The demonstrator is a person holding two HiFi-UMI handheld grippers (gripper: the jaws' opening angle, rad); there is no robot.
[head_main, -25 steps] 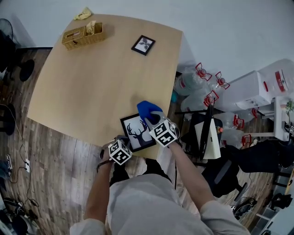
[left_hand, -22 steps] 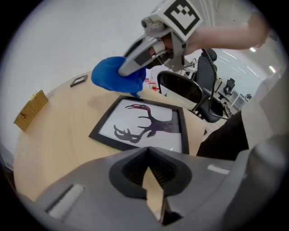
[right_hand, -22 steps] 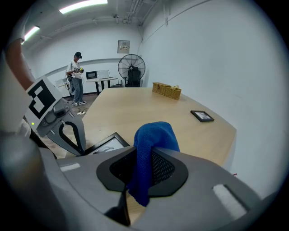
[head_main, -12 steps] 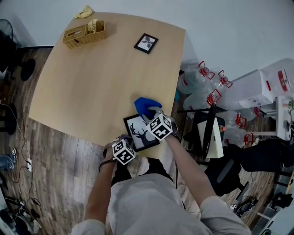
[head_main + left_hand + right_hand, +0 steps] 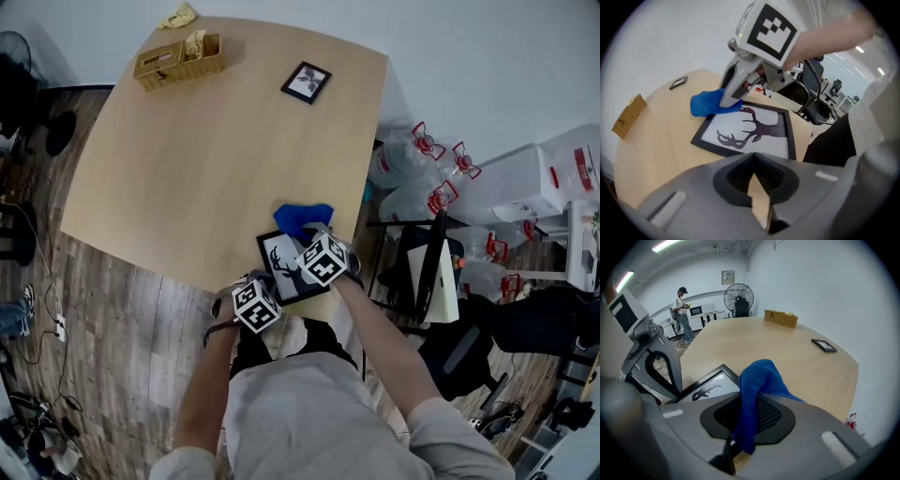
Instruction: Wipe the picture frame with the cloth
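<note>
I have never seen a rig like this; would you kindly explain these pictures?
A person holds a two-jaw gripper in each hand; the patterned cubes belong to them. One picture looks down from a head camera; two come from cameras on the grippers. The wooden table carries a deer picture frame, a small frame and a wicker basket. The right gripper pinches a blue cloth at the deer frame's far edge. The left gripper is shut, empty, near that frame.

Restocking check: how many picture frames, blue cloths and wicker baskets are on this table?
Picture frames: 2 (deer frame, small frame)
Blue cloth: 1, clamped in right gripper
Wicker basket: 1
Total: 4
</note>
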